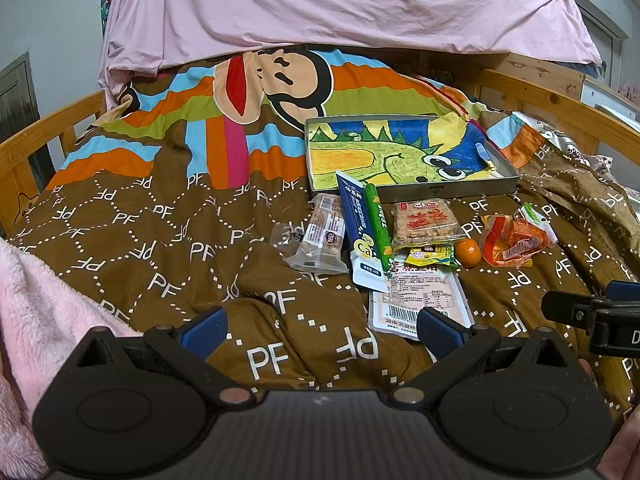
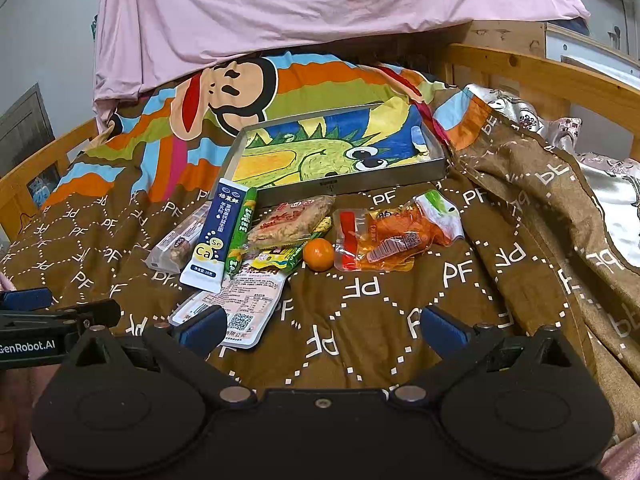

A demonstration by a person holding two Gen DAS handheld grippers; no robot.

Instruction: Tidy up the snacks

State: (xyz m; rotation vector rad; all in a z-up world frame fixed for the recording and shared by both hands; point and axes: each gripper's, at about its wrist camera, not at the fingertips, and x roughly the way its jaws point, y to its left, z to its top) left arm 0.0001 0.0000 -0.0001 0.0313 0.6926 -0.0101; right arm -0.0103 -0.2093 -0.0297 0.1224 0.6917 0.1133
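Note:
A pile of snacks lies on the brown quilt before a shallow metal tray (image 1: 448, 191) (image 2: 352, 189) lined with a dinosaur drawing. Among them: a blue and white sachet (image 1: 358, 224) (image 2: 212, 236), a green stick (image 1: 378, 226) (image 2: 242, 230), a rice cracker pack (image 1: 426, 220) (image 2: 292, 220), a small orange (image 1: 468, 253) (image 2: 318, 255), an orange packet (image 1: 514, 242) (image 2: 396, 236), a clear-wrapped bar (image 1: 322, 236) (image 2: 180, 242) and a flat white pack (image 1: 420, 298) (image 2: 236, 304). My left gripper (image 1: 320, 330) and right gripper (image 2: 322, 330) both hover open, short of the pile, holding nothing.
The brown quilt (image 1: 160, 264) has folds and a striped cartoon panel behind the tray. Wooden bed rails (image 1: 40, 136) (image 2: 540, 68) run along both sides. A pink sheet (image 1: 320, 4) hangs at the back. A fluffy pink blanket (image 1: 36, 312) lies at the near left.

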